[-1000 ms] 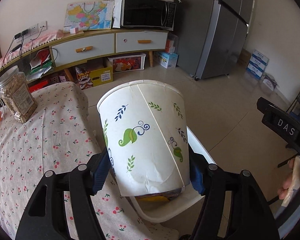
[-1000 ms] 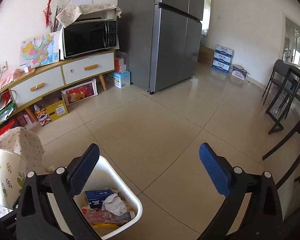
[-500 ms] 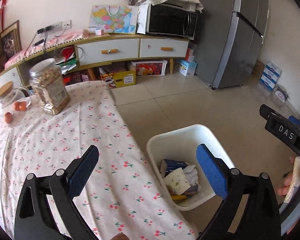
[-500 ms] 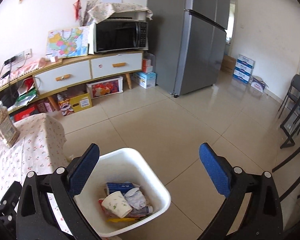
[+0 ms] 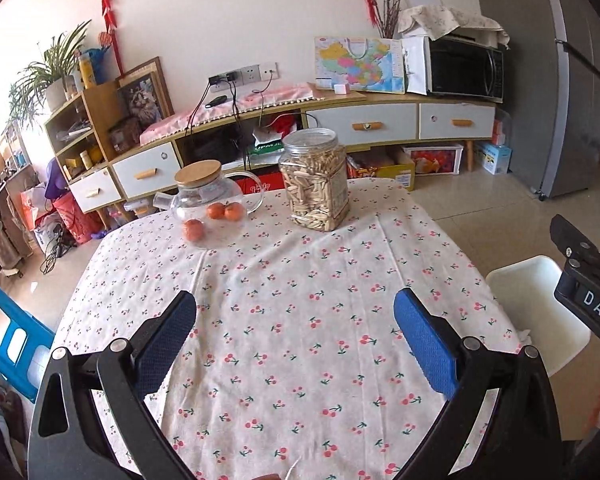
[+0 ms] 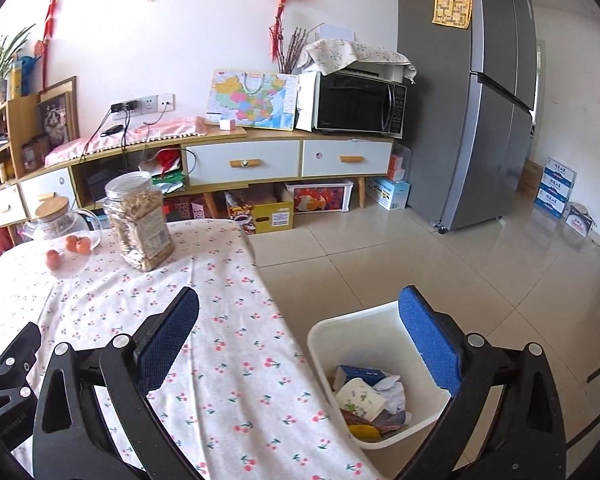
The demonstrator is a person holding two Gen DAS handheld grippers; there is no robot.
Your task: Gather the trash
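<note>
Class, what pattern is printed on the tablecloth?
Small red cherries with green leaves on a white tablecloth; the left wrist view shows it best.

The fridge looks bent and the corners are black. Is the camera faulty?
No: in the right wrist view the fisheye lens bows the fridge and darkens the corners; in the left wrist view daylight washes out the upper left wall, yet the jar stays sharp.

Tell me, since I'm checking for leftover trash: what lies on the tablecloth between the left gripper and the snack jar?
Nothing: in the left wrist view, only bare cherry-print tablecloth stretches from the open left gripper to the snack jar.
</note>
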